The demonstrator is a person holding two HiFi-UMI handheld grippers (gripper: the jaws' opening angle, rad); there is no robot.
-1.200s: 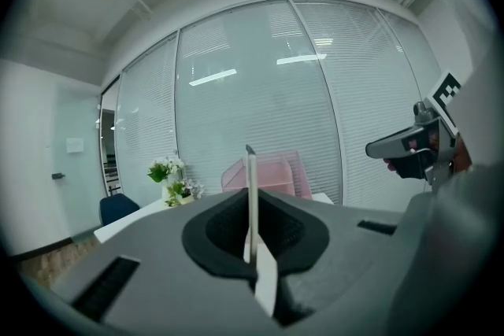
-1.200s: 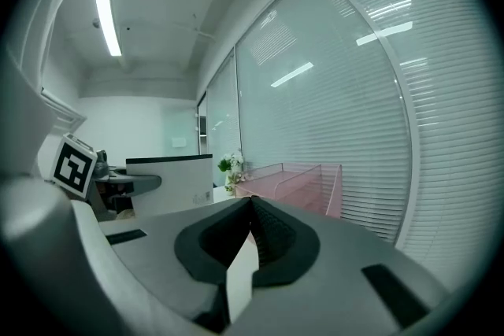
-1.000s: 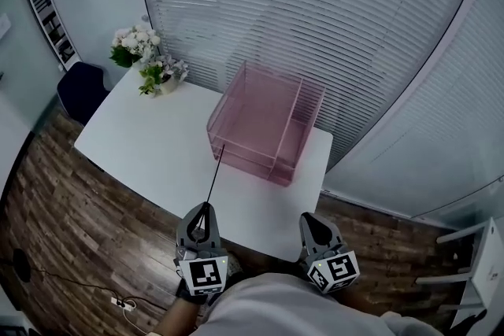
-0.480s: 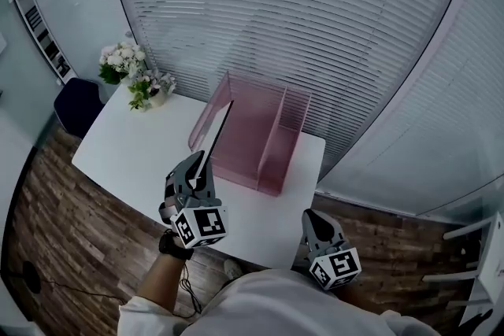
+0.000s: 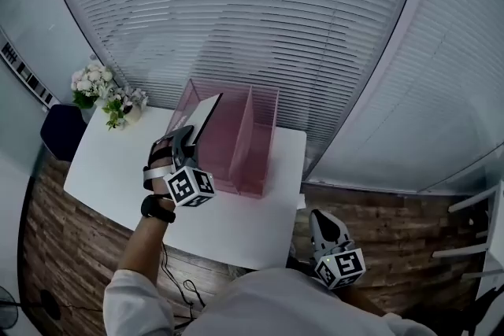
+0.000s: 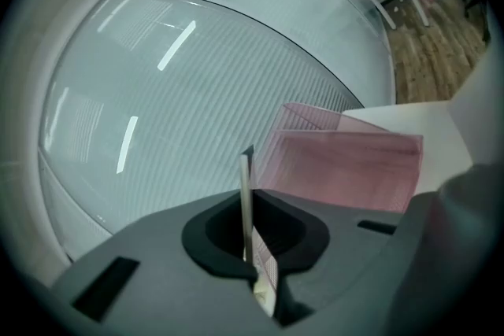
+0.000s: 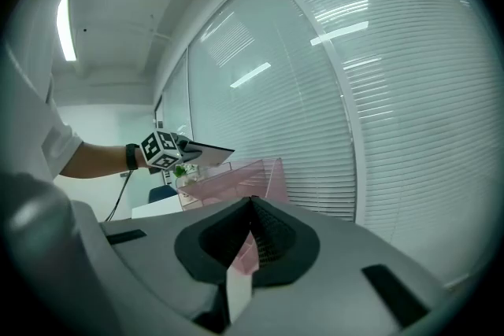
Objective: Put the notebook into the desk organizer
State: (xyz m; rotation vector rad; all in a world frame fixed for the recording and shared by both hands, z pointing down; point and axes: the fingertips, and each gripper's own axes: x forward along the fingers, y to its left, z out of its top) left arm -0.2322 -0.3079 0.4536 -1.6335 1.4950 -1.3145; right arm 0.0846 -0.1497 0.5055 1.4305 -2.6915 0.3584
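A thin dark notebook is held in the air over the left compartment of the pink see-through desk organizer. My left gripper is shut on its near edge. In the left gripper view the notebook stands edge-on between the closed jaws of the left gripper, with the organizer beyond on the right. My right gripper hangs low off the table's front right corner, jaws together and holding nothing. From the right gripper I see the notebook above the organizer.
The organizer stands at the back of a white table against a wall of window blinds. A vase of flowers sits on the table's far left corner, with a dark chair beside it. Wooden floor surrounds the table.
My left gripper has carried the notebook up from near the table's front edge and forward over the organizer. The right gripper has stayed low by the person's body.
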